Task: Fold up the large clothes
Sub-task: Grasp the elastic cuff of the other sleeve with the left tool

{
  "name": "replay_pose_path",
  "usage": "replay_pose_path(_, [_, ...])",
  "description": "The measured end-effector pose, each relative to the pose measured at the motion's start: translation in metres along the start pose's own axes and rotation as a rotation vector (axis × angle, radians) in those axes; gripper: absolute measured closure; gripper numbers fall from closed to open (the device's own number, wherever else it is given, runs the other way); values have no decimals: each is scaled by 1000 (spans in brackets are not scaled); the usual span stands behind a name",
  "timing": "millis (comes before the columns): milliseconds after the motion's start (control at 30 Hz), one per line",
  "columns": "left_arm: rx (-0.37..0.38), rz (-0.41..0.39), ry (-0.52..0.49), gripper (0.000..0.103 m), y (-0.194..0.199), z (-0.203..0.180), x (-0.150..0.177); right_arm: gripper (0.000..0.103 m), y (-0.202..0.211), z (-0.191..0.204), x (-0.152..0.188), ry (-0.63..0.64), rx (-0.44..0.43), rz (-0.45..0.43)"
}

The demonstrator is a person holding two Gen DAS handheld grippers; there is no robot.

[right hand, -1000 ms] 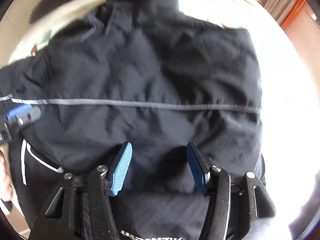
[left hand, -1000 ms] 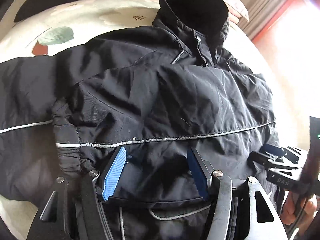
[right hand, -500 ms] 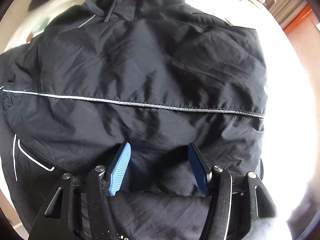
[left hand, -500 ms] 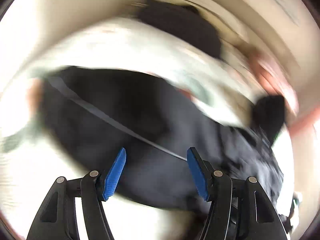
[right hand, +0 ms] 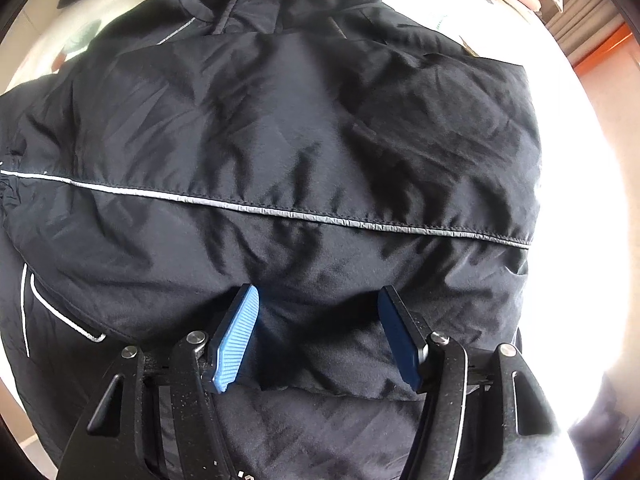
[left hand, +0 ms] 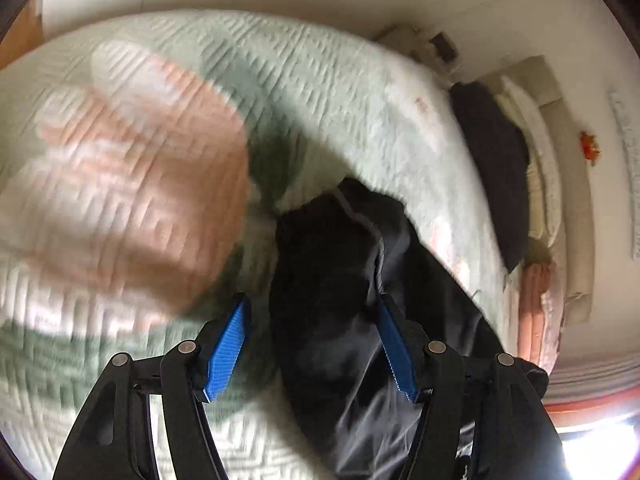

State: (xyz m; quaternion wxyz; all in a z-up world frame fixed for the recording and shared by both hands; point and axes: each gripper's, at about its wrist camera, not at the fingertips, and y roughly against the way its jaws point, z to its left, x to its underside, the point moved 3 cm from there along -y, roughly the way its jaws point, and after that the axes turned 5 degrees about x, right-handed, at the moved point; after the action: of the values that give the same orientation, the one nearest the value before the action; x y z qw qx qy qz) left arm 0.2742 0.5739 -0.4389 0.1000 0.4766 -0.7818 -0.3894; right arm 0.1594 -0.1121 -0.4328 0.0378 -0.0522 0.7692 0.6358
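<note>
A black jacket with a grey reflective stripe lies spread on the bed, one sleeve folded across its body. My right gripper points down over the folded sleeve's lower edge. Its jaws are opening, with fabric lying between the blue pads, which do not press on it. In the blurred left wrist view the jacket's other sleeve stretches out over the bedspread. My left gripper hangs open above its cuff end, which sits nearer the right finger.
A quilted pale green and pink bedspread covers the bed. A dark garment and pink folded bedding lie by the headboard. Bright window light washes out the bed's right side.
The left gripper has swung fast from the jacket's body out to the loose sleeve, rolling as it went. The right gripper stayed over the folded sleeve and its jaws widened a little.
</note>
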Motion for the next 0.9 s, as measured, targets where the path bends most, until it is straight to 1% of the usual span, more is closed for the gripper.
replay_pose_path(67, [-2,-9,-1,38,-2,-1,-2,38,0,-1,1,2,1,-1])
replay_pose_path(100, [-14,-20,-5,40,-2,-1,-3,38,0,0,1,3,2,-3])
replay_pose_path(133, [-37,-30,-13,53,-2,-1,-4,38,1,-1,1,4,1,-3])
replay_pose_path(167, [-53,-24,-41,68,-4,-5,-4,38,1,-1,0,2,-2,-4])
replay_pose_path(200, [-64,-14,-63,71,-6,-10,-3,37,1,-1,0,0,-5,-5])
replay_pose_path(233, [-92,-23,-97,78,-6,-17,-3,37,1,0,-1,1,-8,-7])
replay_pose_path(267, [-103,-32,-133,87,-3,-25,0,37,1,1,-2,4,-10,-10])
replay_pose_path(333, [-111,-57,-189,90,9,-41,9,37,1,3,-3,8,-15,-15])
replay_pose_path(433, [-91,-93,-308,90,31,-86,35,37,1,3,-3,10,-30,-21])
replay_pose_path(500, [-45,-100,-398,91,46,-125,60,37,2,1,-2,9,-46,-25])
replay_pose_path(600, [17,-81,-529,91,58,-180,102,37,7,-3,-1,10,-79,-41])
replay_pose_path(733, [68,-29,-730,91,59,-253,180,37,23,-12,4,17,-135,-76])
replay_pose_path(767, [85,-18,-764,91,59,-267,197,37,30,-14,6,24,-142,-90])
replay_pose_path(833, [135,20,-845,91,57,-298,240,37,44,-20,10,45,-150,-124])
replay_pose_path(900, [186,57,-904,91,54,-324,281,37,56,-28,15,66,-150,-157])
